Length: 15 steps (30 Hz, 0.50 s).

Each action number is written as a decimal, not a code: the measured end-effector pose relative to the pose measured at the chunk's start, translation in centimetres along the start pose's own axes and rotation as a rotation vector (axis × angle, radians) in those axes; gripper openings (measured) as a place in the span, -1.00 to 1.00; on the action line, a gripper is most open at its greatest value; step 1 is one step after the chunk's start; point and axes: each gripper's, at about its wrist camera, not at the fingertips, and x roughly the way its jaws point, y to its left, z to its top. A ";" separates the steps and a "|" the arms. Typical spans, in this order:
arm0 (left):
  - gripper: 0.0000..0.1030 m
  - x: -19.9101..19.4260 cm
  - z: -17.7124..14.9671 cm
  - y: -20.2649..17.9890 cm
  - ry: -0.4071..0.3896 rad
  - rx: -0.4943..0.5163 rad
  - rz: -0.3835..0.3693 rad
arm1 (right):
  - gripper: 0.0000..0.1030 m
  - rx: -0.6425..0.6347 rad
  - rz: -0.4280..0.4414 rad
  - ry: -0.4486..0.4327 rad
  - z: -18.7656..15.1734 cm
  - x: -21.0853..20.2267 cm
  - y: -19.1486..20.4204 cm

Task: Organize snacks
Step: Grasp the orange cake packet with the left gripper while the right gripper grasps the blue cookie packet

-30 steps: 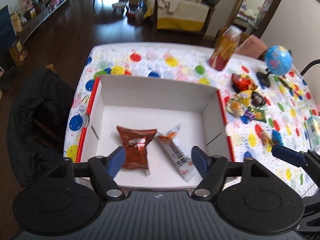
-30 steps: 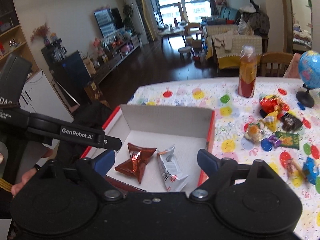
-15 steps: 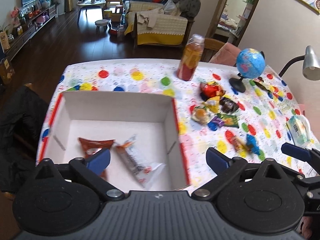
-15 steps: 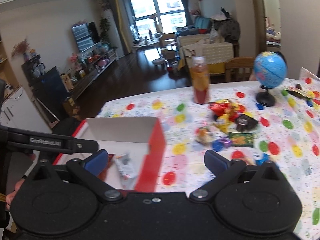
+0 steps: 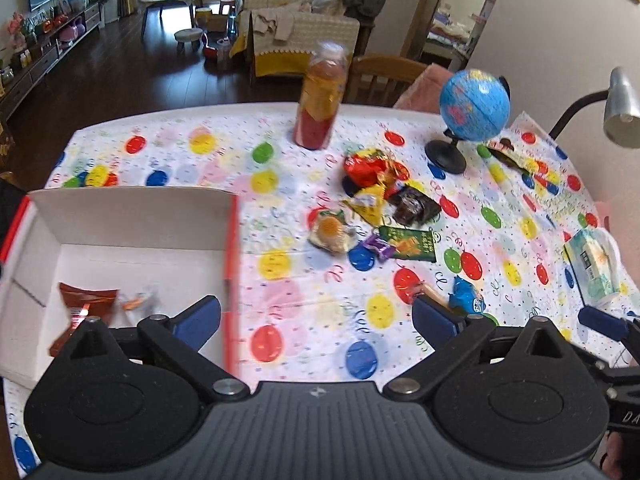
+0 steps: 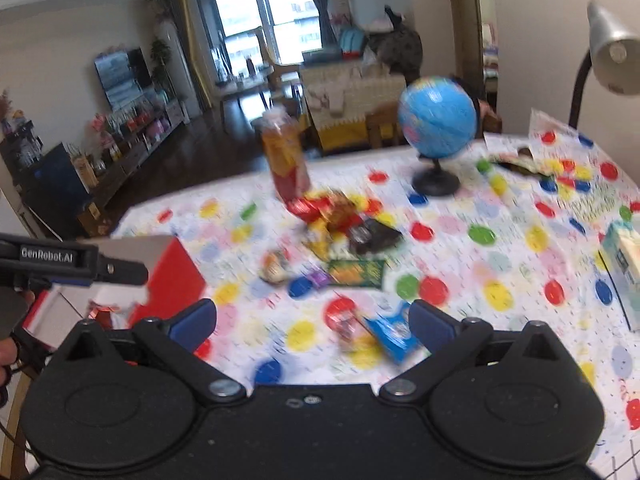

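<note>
Loose snacks (image 5: 376,208) lie in a cluster mid-desk: red, yellow, dark, green and purple wrappers, touching or overlapping. A blue packet (image 5: 466,300) lies apart, nearer the claws. The box (image 5: 132,216), white inside with red edges, holds a red-brown packet (image 5: 82,304). Left claw (image 5: 316,316) and right claw (image 6: 314,322) have just opened fully; both are empty. Bare desk (image 5: 180,148) separates box and cluster.

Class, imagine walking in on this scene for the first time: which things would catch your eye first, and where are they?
First, the polka-dot tablecloth covering the table, with a pile of bright snack packets at its middle. Behind them stand a blue globe on the right and an orange drink bottle near the far edge. At the left sits a white, red-edged box holding two packets.
</note>
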 end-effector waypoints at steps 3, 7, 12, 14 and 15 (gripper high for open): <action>0.99 1.8 0.2 -2.1 0.014 0.008 0.005 | 0.96 0.030 -0.013 0.044 -0.2 1.0 -2.4; 0.99 4.0 0.6 -4.3 0.021 0.014 0.036 | 0.94 0.049 -0.011 0.068 -0.5 1.9 -5.1; 0.99 7.1 1.9 -5.6 0.048 -0.002 0.097 | 0.86 0.123 -0.017 0.082 0.3 3.4 -7.9; 0.99 8.2 2.6 -5.8 0.049 -0.020 0.124 | 0.85 0.135 -0.032 0.090 0.7 4.4 -8.4; 0.99 8.8 3.0 -5.7 0.050 -0.030 0.132 | 0.83 0.144 -0.040 0.099 0.9 5.0 -8.7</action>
